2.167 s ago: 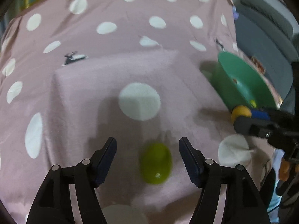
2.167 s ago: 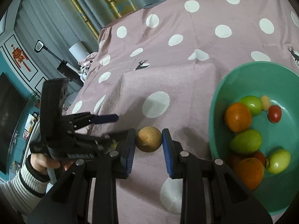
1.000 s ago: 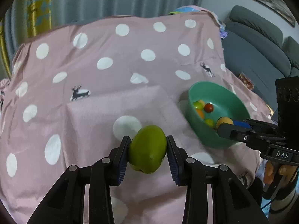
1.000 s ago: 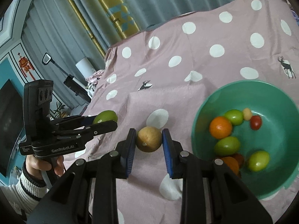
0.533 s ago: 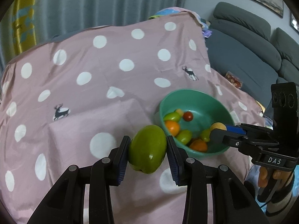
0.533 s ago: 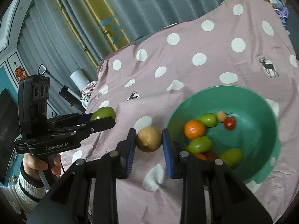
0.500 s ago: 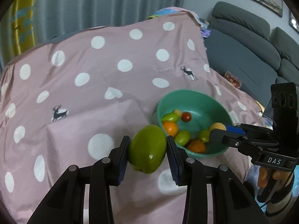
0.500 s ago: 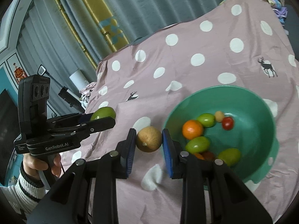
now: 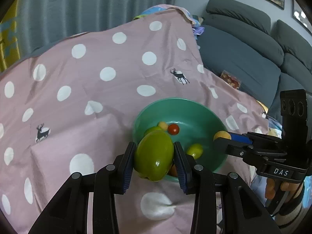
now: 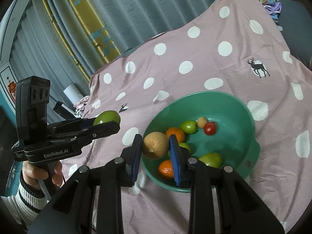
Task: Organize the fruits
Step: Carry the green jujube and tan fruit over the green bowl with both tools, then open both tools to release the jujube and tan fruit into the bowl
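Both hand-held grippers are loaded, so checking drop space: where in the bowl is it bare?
The green bowl is bare along its far wall and right side, beyond the red tomato. The near-left part is crowded: orange, green fruits, another orange. The polka-dot cloth beyond the bowl is bare too.

Green mango (image 9: 154, 157), tan fruit (image 10: 155, 145), over fruit-filled bowl (image 10: 239, 107)
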The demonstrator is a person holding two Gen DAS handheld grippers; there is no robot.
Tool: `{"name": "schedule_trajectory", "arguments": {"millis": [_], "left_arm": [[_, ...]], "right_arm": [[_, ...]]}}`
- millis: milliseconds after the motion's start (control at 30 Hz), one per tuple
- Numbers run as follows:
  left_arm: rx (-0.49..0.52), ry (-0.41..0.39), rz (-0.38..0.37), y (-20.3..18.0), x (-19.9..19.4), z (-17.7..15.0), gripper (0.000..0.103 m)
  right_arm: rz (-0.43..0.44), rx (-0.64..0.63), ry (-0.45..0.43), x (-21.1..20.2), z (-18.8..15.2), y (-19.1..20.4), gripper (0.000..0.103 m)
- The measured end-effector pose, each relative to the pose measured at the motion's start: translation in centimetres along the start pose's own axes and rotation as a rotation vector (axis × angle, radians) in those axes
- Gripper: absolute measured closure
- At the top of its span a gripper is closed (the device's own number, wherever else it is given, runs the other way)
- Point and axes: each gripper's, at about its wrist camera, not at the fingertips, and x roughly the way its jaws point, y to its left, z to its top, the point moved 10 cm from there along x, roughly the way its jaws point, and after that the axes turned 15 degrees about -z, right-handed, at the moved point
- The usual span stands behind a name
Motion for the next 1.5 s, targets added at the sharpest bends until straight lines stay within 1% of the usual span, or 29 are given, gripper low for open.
{"name": "schedule_trajectory", "arguments": {"millis": [300,700,867,1200,1300,1400,1467,1500], "left_arm": [[0.015,0.037,-0.023,-1.1,2.6,0.5,0.064],[0.038,0.137,-0.043,-1.9,7.7,-0.5,0.064],[0.046,0.166,-0.024,-1.6,8.6,-1.1,0.064],[0.051,0.191,-0.020,-1.5,9.4,-1.6,0.064],[0.050,0.196,-0.013,-1.4,9.6,-1.7,0.064],[0.056,0.192,0.009,-1.3,9.5,-1.7,0.064],[0.057,0.183,0.020,-1.4,9.1,-1.4,0.063],[0.059,0.179,0.024,-1.5,8.9,-1.3,0.060]], "right_arm": [[-0.021,0.017,0.023,0.9,-0.3,-1.7,0.075],[-0.084,-0.004,0.084,3.1,-1.5,-3.3,0.074],[-0.128,-0.029,0.095,3.7,-1.7,-3.7,0.074],[-0.136,-0.033,0.102,3.8,-1.8,-3.9,0.074],[-0.155,-0.043,0.108,3.9,-1.9,-4.0,0.074],[-0.192,-0.063,0.123,4.2,-2.2,-4.2,0.072],[-0.198,-0.049,0.123,4.0,-2.1,-4.4,0.064],[-0.205,-0.047,0.120,3.8,-2.0,-4.4,0.057]]}}
